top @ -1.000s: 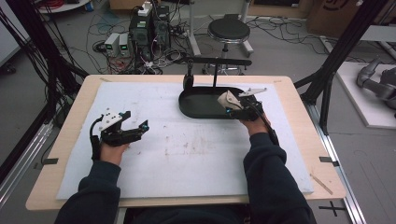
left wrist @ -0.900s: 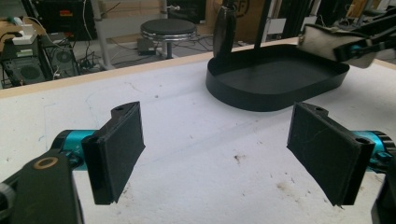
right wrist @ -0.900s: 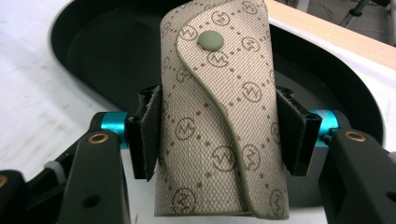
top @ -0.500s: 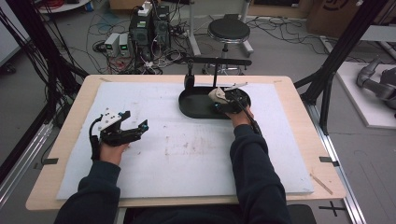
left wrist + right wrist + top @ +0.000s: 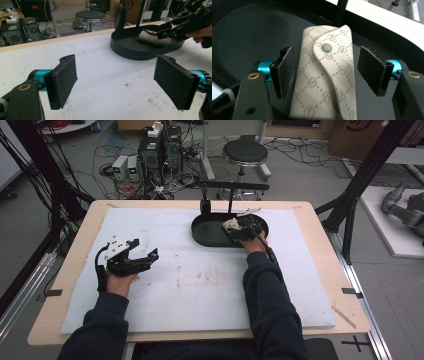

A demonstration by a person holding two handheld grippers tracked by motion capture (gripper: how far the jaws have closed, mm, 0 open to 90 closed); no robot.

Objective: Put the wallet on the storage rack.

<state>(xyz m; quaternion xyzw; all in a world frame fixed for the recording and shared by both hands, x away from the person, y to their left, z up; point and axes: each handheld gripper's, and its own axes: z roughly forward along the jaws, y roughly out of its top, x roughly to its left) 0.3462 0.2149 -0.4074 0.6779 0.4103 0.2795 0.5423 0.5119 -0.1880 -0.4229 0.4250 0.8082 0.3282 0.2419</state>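
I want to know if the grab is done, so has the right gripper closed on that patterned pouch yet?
No. In the right gripper view the fingers stand open on either side of the pouch, with a clear gap at the right one.

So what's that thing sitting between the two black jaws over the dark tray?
A cream patterned pouch with a snap button lies on the black tray, between the right gripper's open jaws, as the right gripper view shows.

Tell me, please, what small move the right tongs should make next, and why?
Probably close them. In the right gripper view the right tongs are open with a pad on each side of the beige pouch, which lies in the black tray; one pad sits near its edge, the other stands apart. The left tongs rest open over the mat.
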